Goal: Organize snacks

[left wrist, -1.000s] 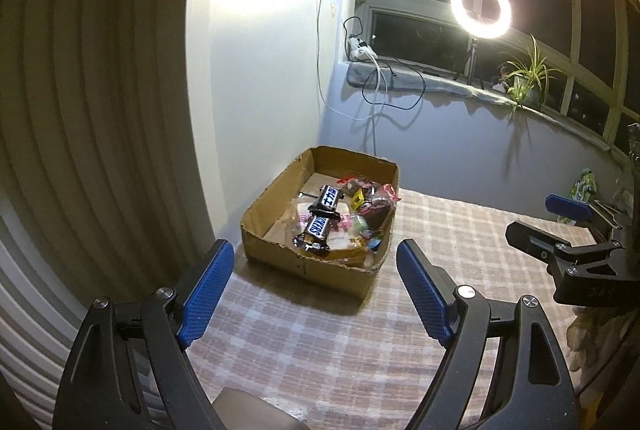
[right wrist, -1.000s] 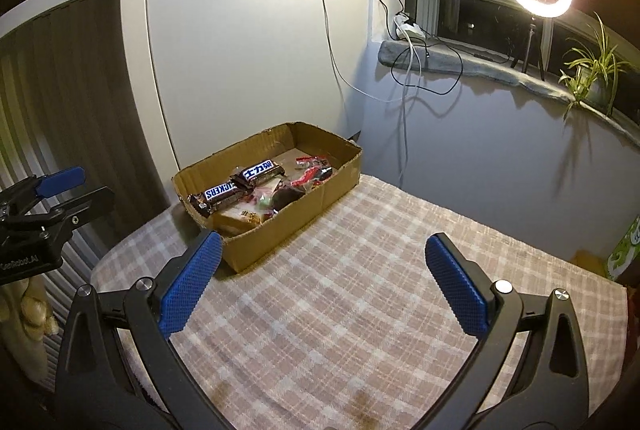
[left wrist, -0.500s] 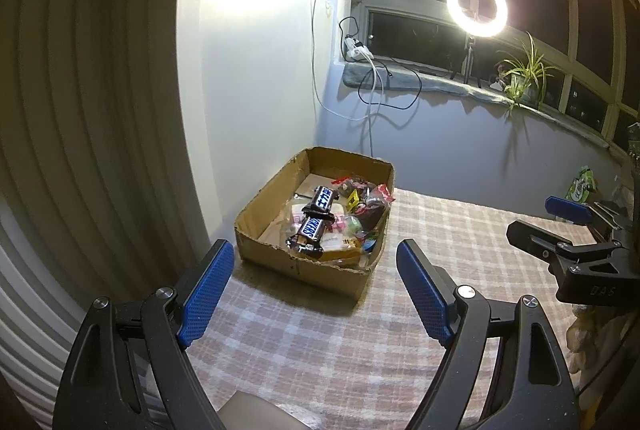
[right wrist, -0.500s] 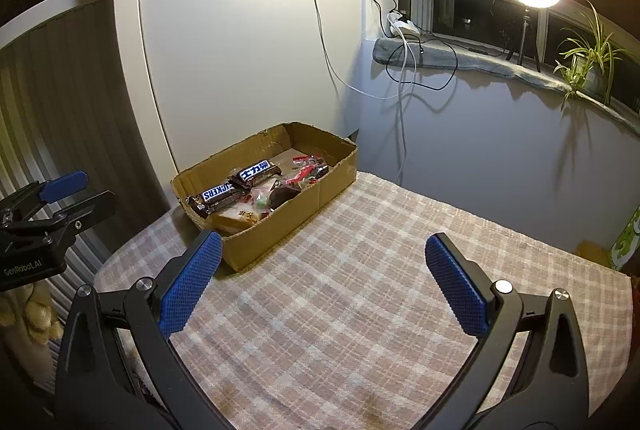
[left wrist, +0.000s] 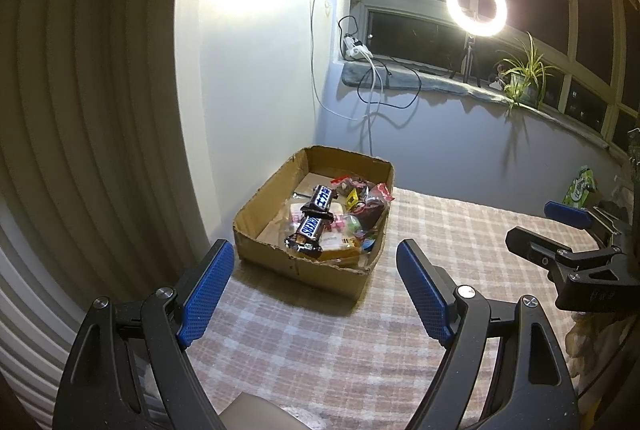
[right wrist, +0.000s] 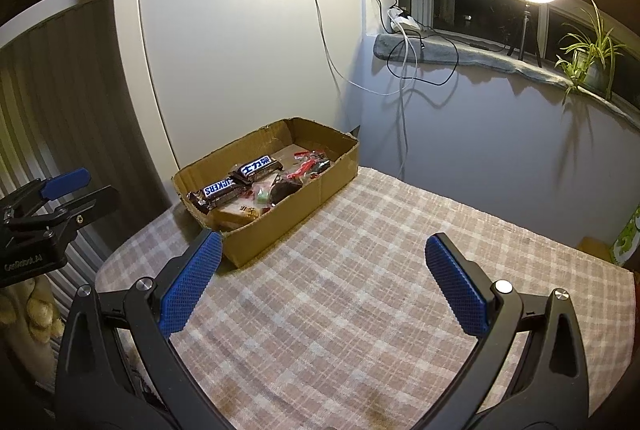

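Observation:
A shallow cardboard box (left wrist: 300, 266) (right wrist: 316, 194) sits at the far left corner of the checked tablecloth (left wrist: 320, 342) (right wrist: 360, 310). Inside it lie two Snickers bars (left wrist: 314, 220) (right wrist: 236, 180) on top of several small wrapped snacks (left wrist: 366, 200) (right wrist: 308, 170). My left gripper (left wrist: 316, 290) hangs open above the cloth, a short way in front of the box, with nothing between its blue pads. My right gripper (right wrist: 324, 286) is open too and empty, over the cloth to the right of the box. Each gripper shows at the edge of the other's view: right gripper (left wrist: 568, 242), left gripper (right wrist: 56, 206).
A white wall panel (right wrist: 240, 70) stands right behind the box. A window sill (left wrist: 440, 82) carries a power strip with cables, a ring light (left wrist: 476, 4) and a potted plant (left wrist: 524, 78). A green packet (left wrist: 580, 190) stands past the table's far right edge.
Both views have shifted slightly, so the box sits a little lower and further left in the left wrist view. Both grippers stay open and nothing on the table has moved.

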### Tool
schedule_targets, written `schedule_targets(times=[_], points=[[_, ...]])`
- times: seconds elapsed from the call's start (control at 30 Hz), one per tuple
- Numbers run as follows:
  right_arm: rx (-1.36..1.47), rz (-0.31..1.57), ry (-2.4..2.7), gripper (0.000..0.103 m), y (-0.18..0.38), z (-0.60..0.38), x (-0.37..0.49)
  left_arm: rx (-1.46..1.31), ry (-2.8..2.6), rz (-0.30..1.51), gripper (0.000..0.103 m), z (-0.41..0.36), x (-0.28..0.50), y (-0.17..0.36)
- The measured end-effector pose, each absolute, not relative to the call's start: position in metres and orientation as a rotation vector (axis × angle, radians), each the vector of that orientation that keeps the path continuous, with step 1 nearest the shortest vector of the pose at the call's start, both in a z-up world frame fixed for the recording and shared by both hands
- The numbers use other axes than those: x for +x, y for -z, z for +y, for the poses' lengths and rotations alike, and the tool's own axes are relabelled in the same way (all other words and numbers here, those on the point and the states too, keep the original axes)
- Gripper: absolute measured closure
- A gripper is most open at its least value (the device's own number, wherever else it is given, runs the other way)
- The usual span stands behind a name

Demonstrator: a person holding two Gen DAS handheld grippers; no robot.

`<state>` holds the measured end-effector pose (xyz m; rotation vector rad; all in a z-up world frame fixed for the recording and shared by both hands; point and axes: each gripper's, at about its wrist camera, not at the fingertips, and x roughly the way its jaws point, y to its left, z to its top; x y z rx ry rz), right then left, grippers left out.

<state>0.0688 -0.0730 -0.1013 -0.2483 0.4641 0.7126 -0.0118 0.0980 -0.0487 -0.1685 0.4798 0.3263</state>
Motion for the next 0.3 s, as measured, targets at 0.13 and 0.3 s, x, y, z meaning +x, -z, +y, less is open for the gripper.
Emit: schedule_targets(times=[0.13,0.3], points=[[-0.248,0.463,-0.716,0.000,0.1023,-0.0729,0.0666,-0.163,-0.330,0.474,0.019,0.0969,-0.0125,0.0479],[-0.248,0.471,-0.711,0.000,0.1045,-0.0728,0.0658,-0.165,-0.325,0.471,0.019,0.0968,-0.0132,0.0491]])
